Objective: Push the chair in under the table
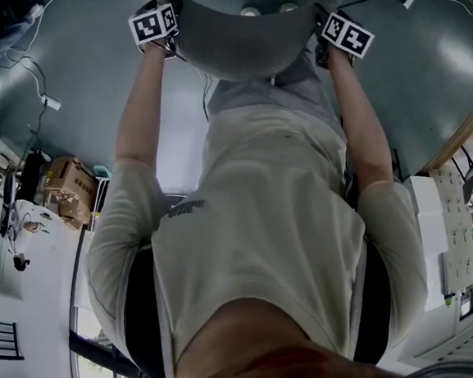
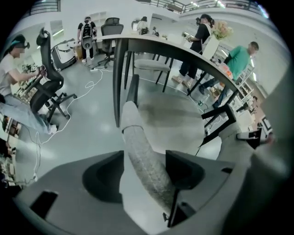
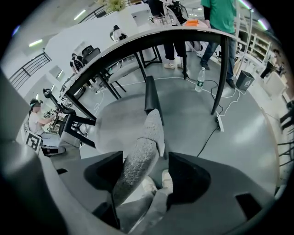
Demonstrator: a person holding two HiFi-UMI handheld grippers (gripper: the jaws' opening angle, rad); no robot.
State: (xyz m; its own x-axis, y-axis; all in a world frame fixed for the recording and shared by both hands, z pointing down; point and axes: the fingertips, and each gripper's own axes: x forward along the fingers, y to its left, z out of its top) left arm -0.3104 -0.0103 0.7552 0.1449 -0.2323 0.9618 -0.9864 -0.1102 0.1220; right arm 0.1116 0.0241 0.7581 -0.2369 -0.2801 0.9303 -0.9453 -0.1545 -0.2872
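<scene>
bright flat office light, ceiling strips [image 3: 39, 42] glowing around 10 o'clock in the right gripper view, soft glare on the floor [image 2: 87, 133], heavy fisheye with black corners, left tongs [image 2: 144, 158] blurry at 6 o'clock, head view way dimmer

The person wears a pale short-sleeved T-shirt [image 1: 266, 228] with a small dark chest print [image 1: 187, 208], a pale grey trouser leg [image 3: 149, 209] and light shoes [image 3: 157, 182]. The left tool [image 2: 144, 174] and right tool [image 3: 144, 173] are grey moulded shells with dark inner jaw faces. Each bears a white cube of black square markers [image 1: 154, 25] [image 1: 347, 33].
</scene>
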